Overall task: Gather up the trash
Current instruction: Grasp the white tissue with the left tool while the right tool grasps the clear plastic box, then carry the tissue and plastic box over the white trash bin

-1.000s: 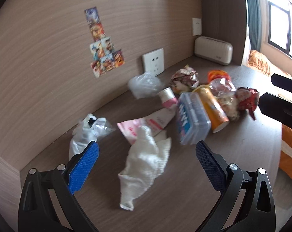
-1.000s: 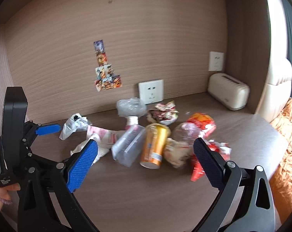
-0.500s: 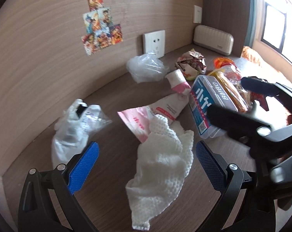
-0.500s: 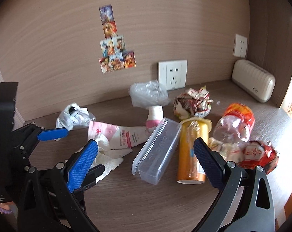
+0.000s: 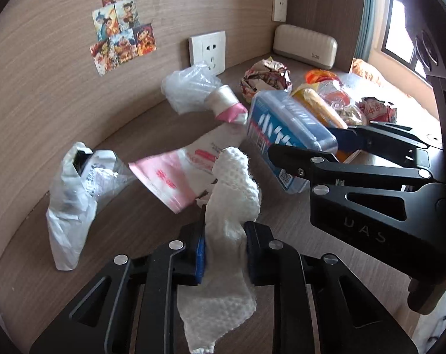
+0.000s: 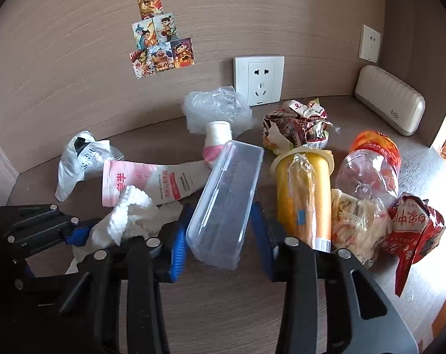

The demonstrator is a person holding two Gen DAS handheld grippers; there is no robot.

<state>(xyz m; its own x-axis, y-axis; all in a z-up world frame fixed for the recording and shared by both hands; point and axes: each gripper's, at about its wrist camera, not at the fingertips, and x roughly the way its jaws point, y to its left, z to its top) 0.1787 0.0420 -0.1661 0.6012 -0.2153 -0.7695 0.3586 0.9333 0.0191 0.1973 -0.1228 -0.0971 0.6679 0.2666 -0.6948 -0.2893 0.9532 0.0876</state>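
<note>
Left gripper jaws just clamped the tissue, right gripper jaws the plastic box; wrappers, bottle at 1-2 o'clock remain on worktop.

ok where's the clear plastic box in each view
Left wrist: plastic box right of centre, blue label showing, its near end behind the right gripper.
Right wrist: plastic box at centre, between the gripper's pads.
Shared landmark: wall socket, on the wall behind the box in both.
</note>
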